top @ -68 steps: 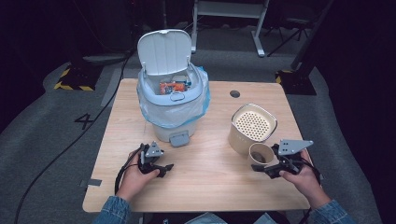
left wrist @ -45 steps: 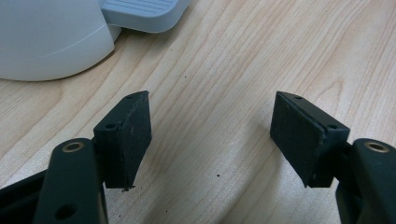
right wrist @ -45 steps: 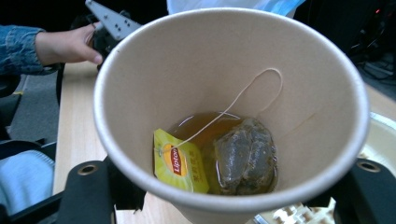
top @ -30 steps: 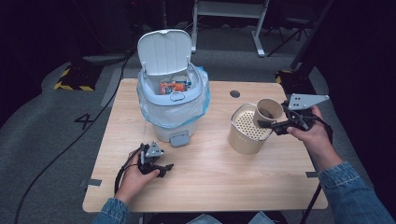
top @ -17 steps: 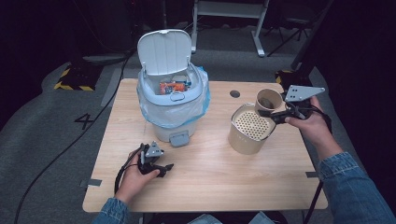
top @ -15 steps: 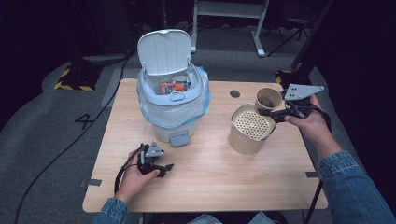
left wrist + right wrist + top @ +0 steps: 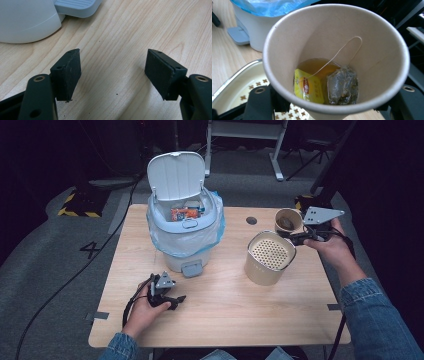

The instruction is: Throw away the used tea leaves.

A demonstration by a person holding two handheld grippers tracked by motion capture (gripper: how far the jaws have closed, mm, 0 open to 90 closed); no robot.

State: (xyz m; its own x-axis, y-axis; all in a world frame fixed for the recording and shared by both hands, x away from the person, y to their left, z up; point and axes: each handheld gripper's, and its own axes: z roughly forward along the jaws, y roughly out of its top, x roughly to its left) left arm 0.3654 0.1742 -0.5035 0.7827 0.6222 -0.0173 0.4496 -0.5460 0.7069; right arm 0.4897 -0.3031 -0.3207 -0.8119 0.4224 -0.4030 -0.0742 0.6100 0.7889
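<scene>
The right gripper (image 7: 299, 238) clamps a paper cup (image 7: 288, 221) and holds it tilted above the far rim of the beige strainer canister (image 7: 269, 257). In the right gripper view the cup (image 7: 337, 62) hides both pads; the contact faces cannot be seen, but the jaws flank the cup base. Inside lie a used tea bag (image 7: 342, 86), its yellow tag (image 7: 309, 87) and a little brown liquid. The canister's lower body is cut off there.

The left gripper (image 7: 170, 297) rests on the table (image 7: 225, 310) near the white pedal bin (image 7: 185, 227), jaws spread with nothing between them.

Compared with a second ago, the cup sits slightly farther back and left; the left hand is unchanged.
</scene>
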